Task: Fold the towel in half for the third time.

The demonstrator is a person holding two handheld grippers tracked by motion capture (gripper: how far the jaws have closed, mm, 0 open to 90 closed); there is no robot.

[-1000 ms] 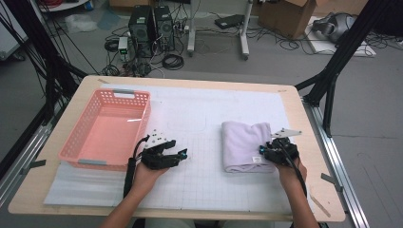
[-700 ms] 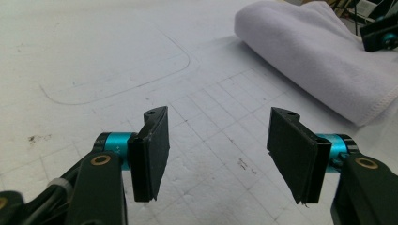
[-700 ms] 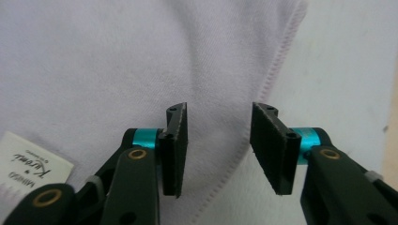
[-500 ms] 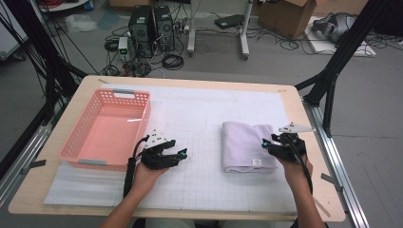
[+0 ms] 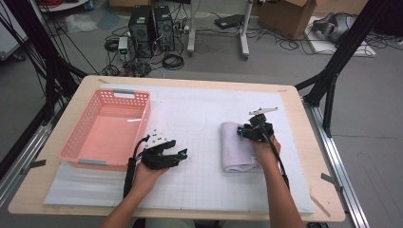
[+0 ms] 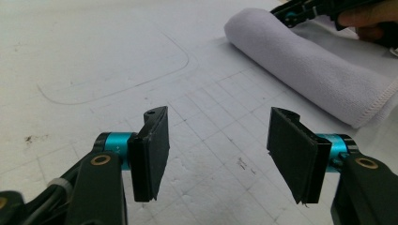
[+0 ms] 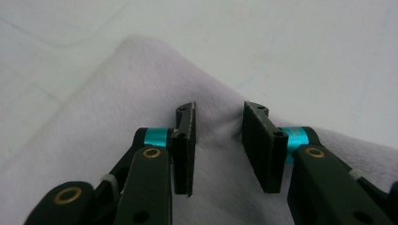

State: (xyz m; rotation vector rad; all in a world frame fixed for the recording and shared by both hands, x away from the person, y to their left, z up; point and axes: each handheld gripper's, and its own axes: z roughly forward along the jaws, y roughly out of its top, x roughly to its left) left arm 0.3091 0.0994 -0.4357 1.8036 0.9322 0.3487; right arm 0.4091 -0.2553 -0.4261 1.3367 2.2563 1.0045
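Right gripper view looks down on the right gripper (image 7: 218, 147) pressed onto the folded lilac towel (image 7: 94, 154), its jaws parted with a raised pinch of cloth between them; they have just been closing, and I cannot tell whether the pads bite yet. From the high view that gripper (image 5: 254, 130) sits at the towel's (image 5: 237, 152) far right edge, with bare white mat (image 5: 285, 156) beyond it to the table edge. The left gripper (image 6: 218, 150) rests open and empty on the mat, near the pink basket (image 5: 107, 130); an open stretch of gridded mat separates it from the towel's rolled left edge.
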